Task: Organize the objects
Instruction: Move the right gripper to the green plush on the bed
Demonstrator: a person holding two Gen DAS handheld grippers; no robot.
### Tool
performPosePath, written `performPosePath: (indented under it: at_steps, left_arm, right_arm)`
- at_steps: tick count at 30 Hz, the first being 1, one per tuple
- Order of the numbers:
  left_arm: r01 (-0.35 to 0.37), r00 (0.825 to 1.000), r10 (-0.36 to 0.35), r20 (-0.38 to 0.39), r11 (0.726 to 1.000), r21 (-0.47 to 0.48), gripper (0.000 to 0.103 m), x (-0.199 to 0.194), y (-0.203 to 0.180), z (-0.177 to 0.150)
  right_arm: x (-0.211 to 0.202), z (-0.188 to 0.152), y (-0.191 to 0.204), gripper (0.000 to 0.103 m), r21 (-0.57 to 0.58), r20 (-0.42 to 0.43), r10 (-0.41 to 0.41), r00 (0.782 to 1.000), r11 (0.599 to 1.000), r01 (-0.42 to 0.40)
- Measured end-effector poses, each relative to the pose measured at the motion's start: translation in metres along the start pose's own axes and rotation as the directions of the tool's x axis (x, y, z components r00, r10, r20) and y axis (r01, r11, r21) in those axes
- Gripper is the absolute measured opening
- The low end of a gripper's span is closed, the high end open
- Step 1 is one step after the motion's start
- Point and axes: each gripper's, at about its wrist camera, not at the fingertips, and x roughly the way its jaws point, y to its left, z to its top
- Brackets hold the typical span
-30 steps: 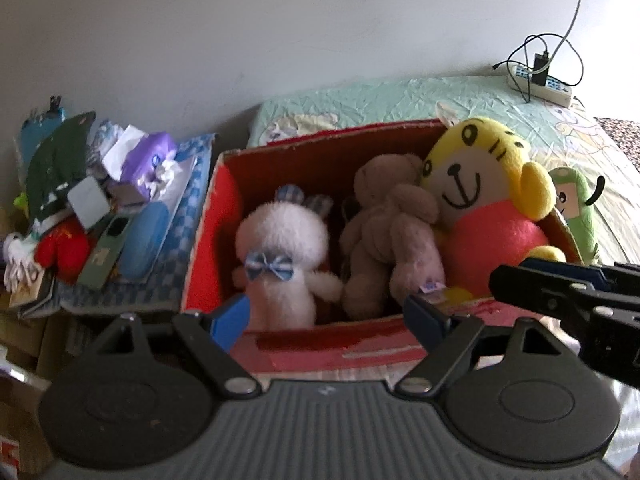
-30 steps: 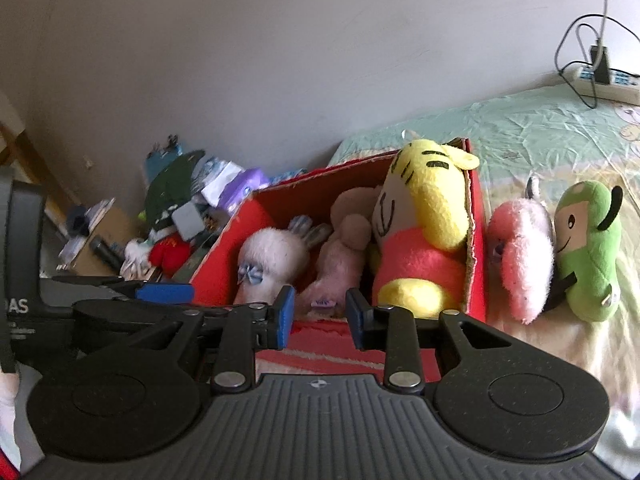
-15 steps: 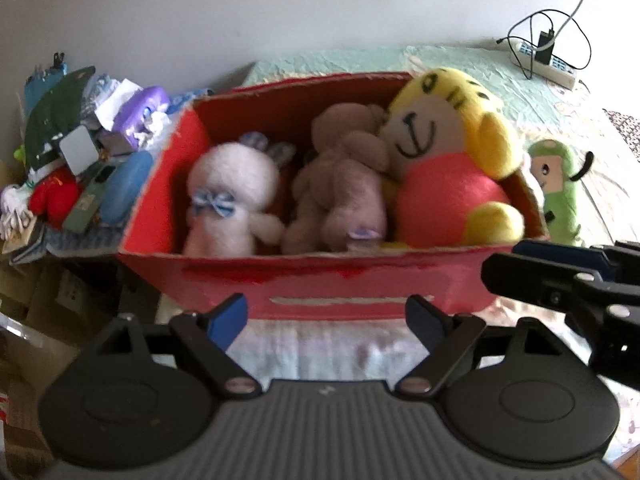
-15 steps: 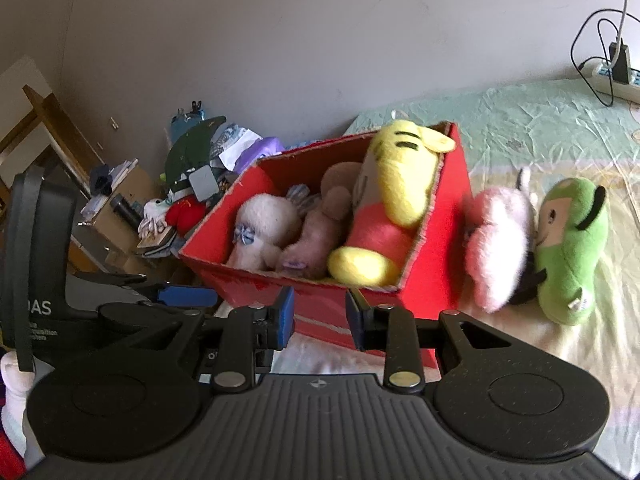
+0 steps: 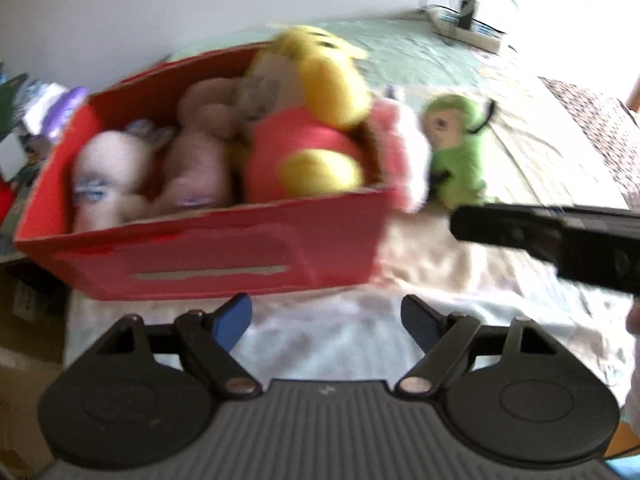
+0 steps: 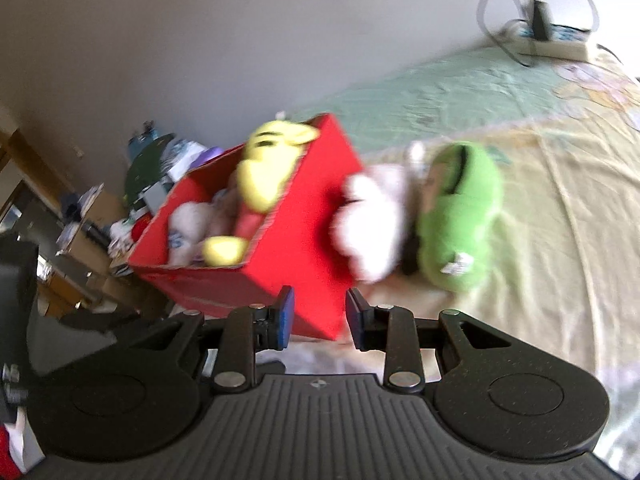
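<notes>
The left gripper [image 5: 326,320] holds nothing: its blue-tipped fingers [image 5: 234,316] stand apart over pale bedding and are closing on empty air. The right gripper [image 6: 319,318] is also empty, its fingers [image 6: 285,312] released at a narrow gap, framing the near corner of the red cardboard box [image 6: 288,264] without touching it.

A second ago both cameras looked into the box from close by; now they sit further back and tilted down, so its whole front wall shows and the view has swung toward the bed's open side. Both pictures are smeared by that motion.

Inside the box sit the white plush rabbit with a blue bow [image 5: 102,176], the brownish-pink plush bear [image 5: 196,152] and the big yellow plush tiger in a red shirt [image 5: 308,128]. The fluffy pink plush toy [image 6: 368,224] and the green plush toy with black antennae [image 6: 460,216] lie on the bed [image 6: 560,200] just beside the box's right wall, touching each other.

The swing probably means these two come next; the right gripper is nearer.
</notes>
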Motion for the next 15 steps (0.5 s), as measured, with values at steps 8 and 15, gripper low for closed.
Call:
performPosePath:
  at_steps: [8, 15]
  left_arm:
    - [0.063, 0.998, -0.066, 0.022, 0.989, 0.134, 0.079, 0.016, -0.064, 0.005]
    - [0.082, 0.99, -0.101, 0.1, 0.981, 0.178, 0.077, 0.032, -0.095, 0.022]
  right_arm:
    - [-0.01, 0.008, -0.043, 0.032, 0.086, 0.016, -0.064, 0.998, 0.994, 0.063]
    - [-0.006, 0.025, -0.071, 0.037, 0.122, -0.004, -0.075, 0.997, 0.99, 0.075]
